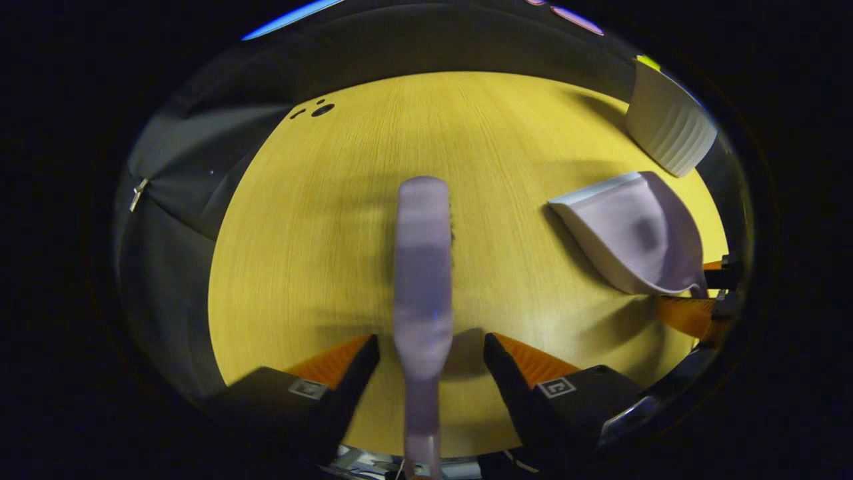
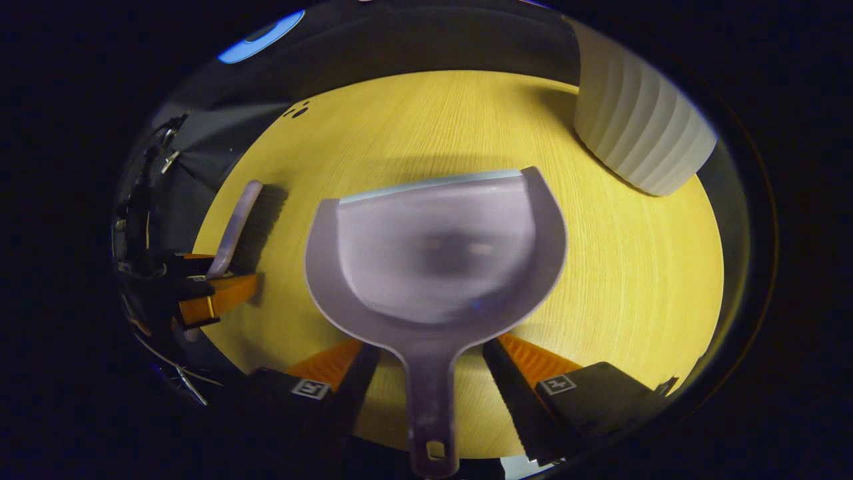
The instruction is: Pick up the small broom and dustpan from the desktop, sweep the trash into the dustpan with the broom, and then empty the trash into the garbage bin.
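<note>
Both grippers stand open on the desk, the left gripper (image 1: 432, 347) straddling the broom (image 1: 422, 267), the right gripper (image 2: 432, 350) straddling the dustpan (image 2: 436, 257) handle, near the bin (image 2: 633, 127); whether pickup or put-down is unclear.

Dustpan (image 2: 436, 257) interior — blurred, contents unclear

There is one small broom (image 1: 422, 267), one dustpan (image 2: 436, 250) and one white ribbed garbage bin (image 2: 633, 130) on one yellow wooden desk (image 2: 640, 267). Three small dark specks of trash (image 1: 318, 110) lie near its far edge. Two tools are present.
</note>
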Demonstrator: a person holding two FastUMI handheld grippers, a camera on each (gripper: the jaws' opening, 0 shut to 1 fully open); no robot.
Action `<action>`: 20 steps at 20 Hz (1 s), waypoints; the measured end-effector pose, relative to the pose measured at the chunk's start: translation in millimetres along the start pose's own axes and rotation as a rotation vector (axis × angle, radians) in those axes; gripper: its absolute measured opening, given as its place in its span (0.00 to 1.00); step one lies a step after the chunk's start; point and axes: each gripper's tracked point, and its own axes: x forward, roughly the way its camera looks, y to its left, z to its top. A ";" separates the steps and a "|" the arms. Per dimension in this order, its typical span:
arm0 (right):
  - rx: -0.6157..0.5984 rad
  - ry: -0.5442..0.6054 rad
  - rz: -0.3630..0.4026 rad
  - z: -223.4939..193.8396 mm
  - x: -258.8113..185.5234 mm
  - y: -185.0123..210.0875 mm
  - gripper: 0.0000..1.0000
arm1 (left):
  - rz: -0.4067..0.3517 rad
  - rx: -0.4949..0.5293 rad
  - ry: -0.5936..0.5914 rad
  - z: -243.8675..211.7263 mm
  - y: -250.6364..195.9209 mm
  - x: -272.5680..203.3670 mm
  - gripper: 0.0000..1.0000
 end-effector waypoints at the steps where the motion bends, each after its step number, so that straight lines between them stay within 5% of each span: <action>1: 0.004 -0.005 0.005 -0.2 -4.9 -1.0 0.99 | -0.005 -0.010 -0.013 2.8 -1.4 -5.7 0.99; 5: -0.094 -0.114 -0.024 11.9 -34.4 -10.4 1.00 | -0.002 -0.015 -0.113 13.3 -2.4 -45.6 0.98; 10: -0.135 -0.350 -0.052 53.1 -102.1 1.5 1.00 | -0.051 -0.076 -0.412 49.1 -9.0 -126.9 0.98; 15: -0.126 -0.703 -0.123 120.5 -203.1 12.6 0.99 | -0.073 -0.121 -0.734 81.3 -7.0 -226.2 0.98; 20: -0.097 -0.927 -0.144 128.3 -305.0 29.2 0.99 | -0.055 -0.130 -0.970 78.7 -4.8 -309.9 0.97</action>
